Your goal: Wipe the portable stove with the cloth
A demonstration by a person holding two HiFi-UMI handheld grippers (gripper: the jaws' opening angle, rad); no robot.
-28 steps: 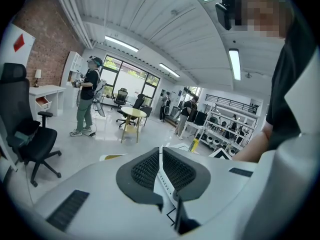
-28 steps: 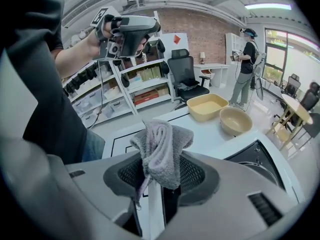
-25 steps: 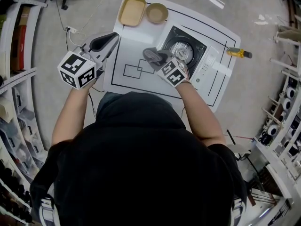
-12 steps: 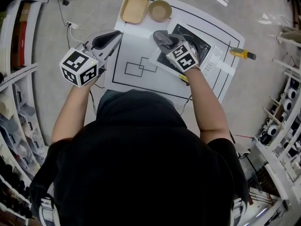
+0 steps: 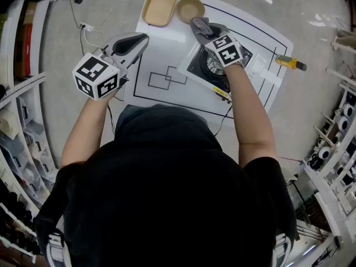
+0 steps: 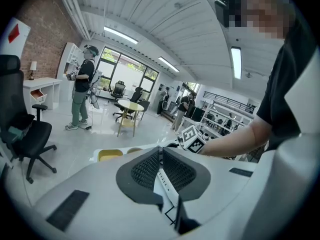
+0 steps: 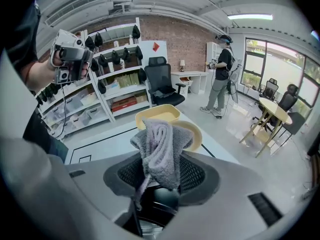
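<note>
The portable stove (image 5: 207, 69) has a black top with a round burner and lies on the white mat (image 5: 167, 49), right of centre. A grey cloth (image 5: 199, 24) is bunched in my right gripper (image 5: 206, 33), which is shut on it over the stove's far-left corner, close to the bowl. In the right gripper view the cloth (image 7: 159, 146) stands up between the jaws of the right gripper (image 7: 160, 176), with the stove's black top (image 7: 162, 204) right beneath. My left gripper (image 5: 136, 40) hovers at the mat's left edge, shut and empty; its left gripper view shows the pads (image 6: 150, 170) pressed together.
A yellow tray (image 5: 158, 8) and a tan bowl (image 5: 190, 9) sit at the mat's far edge, just beyond the cloth. A yellow-handled screwdriver (image 5: 290, 63) lies off the mat to the right. Shelving lines both sides, and a cable (image 5: 83, 35) runs on the floor at left.
My right gripper has carried the cloth from the stove's near-left side across to its far corner by the bowl. The left gripper has barely moved.
</note>
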